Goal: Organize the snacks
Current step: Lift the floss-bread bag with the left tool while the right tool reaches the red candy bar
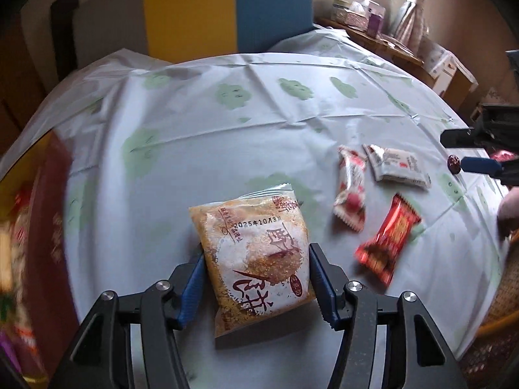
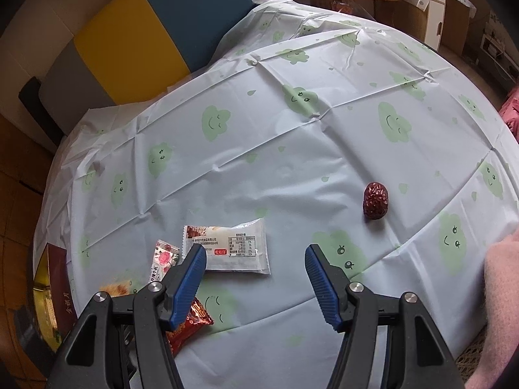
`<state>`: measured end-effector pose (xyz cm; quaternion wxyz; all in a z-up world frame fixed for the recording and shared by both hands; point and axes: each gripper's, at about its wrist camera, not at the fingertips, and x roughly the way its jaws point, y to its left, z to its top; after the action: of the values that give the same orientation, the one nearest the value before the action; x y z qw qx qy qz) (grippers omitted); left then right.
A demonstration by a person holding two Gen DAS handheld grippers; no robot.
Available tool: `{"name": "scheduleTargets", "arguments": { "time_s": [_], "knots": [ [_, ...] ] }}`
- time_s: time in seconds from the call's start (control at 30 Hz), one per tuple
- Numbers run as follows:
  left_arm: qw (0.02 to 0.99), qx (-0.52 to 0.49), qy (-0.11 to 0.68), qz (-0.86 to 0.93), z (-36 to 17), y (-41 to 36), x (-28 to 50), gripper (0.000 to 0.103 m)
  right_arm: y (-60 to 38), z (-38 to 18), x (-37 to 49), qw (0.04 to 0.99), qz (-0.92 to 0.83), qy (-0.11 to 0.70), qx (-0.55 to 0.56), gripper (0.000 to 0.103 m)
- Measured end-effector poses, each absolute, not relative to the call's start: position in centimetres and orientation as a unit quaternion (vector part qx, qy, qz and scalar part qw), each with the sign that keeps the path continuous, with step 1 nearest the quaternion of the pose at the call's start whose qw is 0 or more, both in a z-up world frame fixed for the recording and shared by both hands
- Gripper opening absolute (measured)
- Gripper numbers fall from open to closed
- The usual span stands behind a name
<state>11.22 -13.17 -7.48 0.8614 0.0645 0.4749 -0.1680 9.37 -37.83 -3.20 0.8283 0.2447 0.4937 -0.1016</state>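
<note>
both tongs (image 1: pixel 256 278) (image 2: pixel 256 278) half open; left grips biscuit pack (image 1: pixel 256 256).

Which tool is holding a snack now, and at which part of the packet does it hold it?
The left tool holds the orange packet by its two side edges, near the lower end. The right tool is open and holds nothing.

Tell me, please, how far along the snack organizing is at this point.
Done: unclear; the red box at the table's edge is too blurred to judge its contents. In hand: the left hand-held gripper grips the orange cake packet. Left: the rose-print packet, white packet, red packet and dried date lie loose on the tablecloth; the right hand-held gripper is open and empty.
</note>
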Motion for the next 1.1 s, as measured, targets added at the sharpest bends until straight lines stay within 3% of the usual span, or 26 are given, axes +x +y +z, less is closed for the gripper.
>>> {"name": "scheduleTargets", "arguments": {
  "time_s": [0.4, 0.5, 0.87, 0.93, 0.97, 1.1],
  "knots": [
    [0.886, 0.065, 0.433, -0.153, -8.2, -10.3, 7.1, 0.06, -36.4, -4.6, 10.0, 0.809, -0.071, 0.534, 0.235, 0.064],
    [0.885, 0.06, 0.433, -0.159, -8.2, -10.0, 7.2, 0.06, -35.9, -5.2, 9.9, 0.795, -0.05, 0.549, 0.251, 0.054],
    [0.887, 0.049, 0.43, -0.162, -8.2, -9.6, 6.9, 0.06, -28.8, -7.5, 10.0, 0.768, 0.002, 0.581, 0.27, 0.054],
    [0.887, 0.048, 0.431, -0.162, -8.2, -9.6, 6.9, 0.06, -28.1, -7.5, 10.9, 0.785, -0.015, 0.574, 0.232, 0.046],
    [0.887, 0.048, 0.43, -0.162, -8.2, -9.6, 6.9, 0.06, -27.5, -7.5, 11.4, 0.795, -0.026, 0.573, 0.196, 0.038],
    [0.888, 0.045, 0.429, -0.161, -8.2, -9.6, 6.8, 0.06, -25.8, -7.4, 12.4, 0.802, -0.012, 0.588, 0.103, 0.03]
  ]
}}
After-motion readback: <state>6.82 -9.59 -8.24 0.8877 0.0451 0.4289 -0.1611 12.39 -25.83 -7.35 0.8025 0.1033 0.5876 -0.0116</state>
